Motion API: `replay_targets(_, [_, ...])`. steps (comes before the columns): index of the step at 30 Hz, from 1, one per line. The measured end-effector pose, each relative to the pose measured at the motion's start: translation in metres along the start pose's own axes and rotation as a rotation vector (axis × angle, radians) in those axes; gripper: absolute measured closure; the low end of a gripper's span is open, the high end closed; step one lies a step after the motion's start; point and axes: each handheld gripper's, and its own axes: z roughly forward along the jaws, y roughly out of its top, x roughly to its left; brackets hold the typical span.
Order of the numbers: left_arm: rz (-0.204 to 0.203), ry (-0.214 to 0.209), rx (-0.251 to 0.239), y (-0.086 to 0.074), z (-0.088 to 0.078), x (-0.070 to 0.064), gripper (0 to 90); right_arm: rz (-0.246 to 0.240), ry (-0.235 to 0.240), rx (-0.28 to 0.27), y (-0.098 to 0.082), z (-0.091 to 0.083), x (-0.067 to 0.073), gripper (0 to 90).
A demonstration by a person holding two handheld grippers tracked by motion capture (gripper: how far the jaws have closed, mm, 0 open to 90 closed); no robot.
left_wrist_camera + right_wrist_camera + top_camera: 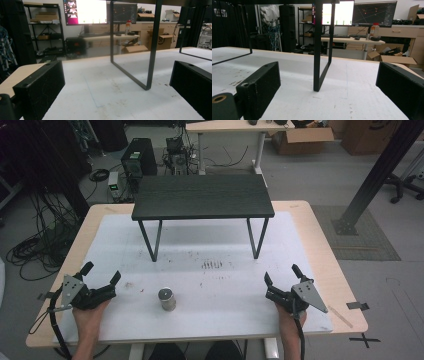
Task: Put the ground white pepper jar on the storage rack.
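Nothing looks begun from the high view: left tool (102, 274) and right tool (281, 276) rest open and empty at the worktop's (310, 227) near corners, a small metal cylinder (167, 299) upright between them, near the front edge; a black stand (202, 196) sits toward the far edge. Left gripper view: stand leg (153, 47) on scuffed white mat (100, 95), monitor (86, 12) behind. Right gripper view: jaws apart, desks, boxes.

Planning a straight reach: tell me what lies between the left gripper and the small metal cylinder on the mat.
Nothing: in the high view, bare, scuffed white mat runs from the open left gripper to the metal cylinder.
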Motion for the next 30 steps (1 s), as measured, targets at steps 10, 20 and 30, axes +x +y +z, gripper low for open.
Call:
replay_targets(10, [0.002, 0.0, 0.006, 0.0, 0.001, 0.0, 0.2, 0.0, 0.0, 0.001, 0.0, 0.0, 0.0, 5.4])
replay_targets(20, [-0.012, -0.027, 0.014, 0.007, -0.001, -0.002, 0.2, 0.0, 0.0, 0.003, 0.0, 0.0, 0.0, 5.5])
replay_targets(30, [0.026, -0.093, -0.014, 0.032, -0.009, -0.002, 0.2, 0.0, 0.0, 0.0, 0.0, 0.0, 0.0, 5.5])
